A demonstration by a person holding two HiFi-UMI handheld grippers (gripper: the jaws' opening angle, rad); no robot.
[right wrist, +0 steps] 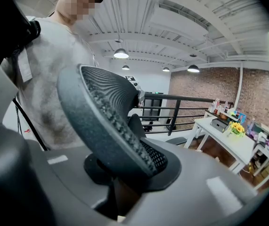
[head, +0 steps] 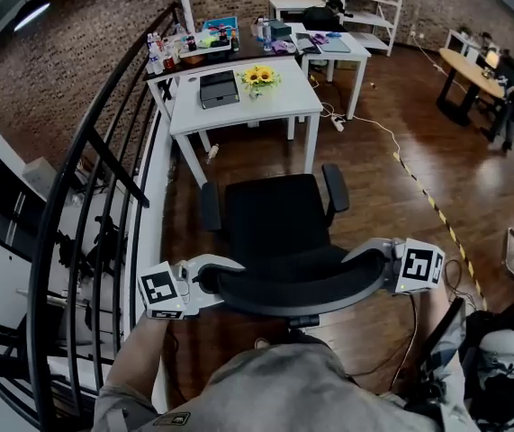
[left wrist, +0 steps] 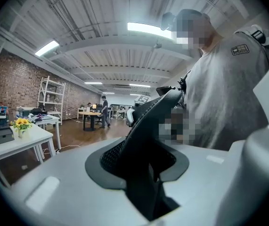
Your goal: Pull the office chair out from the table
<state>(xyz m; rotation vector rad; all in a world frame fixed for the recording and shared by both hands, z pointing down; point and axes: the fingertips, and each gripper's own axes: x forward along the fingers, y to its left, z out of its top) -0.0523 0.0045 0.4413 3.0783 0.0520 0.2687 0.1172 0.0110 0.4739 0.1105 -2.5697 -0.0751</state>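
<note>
Well into the pull itself, by the look of things: holding the chair by both ends of its backrest, with bare floor already showing between seat and table. Gripping with the left gripper, closed down to a narrow gap and pinched on the backrest's left end; in the left gripper view, clamped on the dark mesh edge standing between the two grey jaws, pressed on both sides. Gripping likewise with the right gripper, nearly closed, on the right end, the ribbed rim wedged between its jaws in the right gripper view. Nothing else caught in either grip. As for places: chair straight ahead of both grippers, seat and armrests just beyond the held backrest and turned toward the table; table well beyond the seat, carrying sunflowers near its far side; railing just outside the left gripper; torso close behind both. Next, in all likelihood: hold both grips firm and even, draw straight back toward the body, and match the two hands so as not to swivel the seat or steer it into the railing. Probably little pulling left, given the gap already opened; after that, spread both pairs of jaws and let go of the backrest.
</note>
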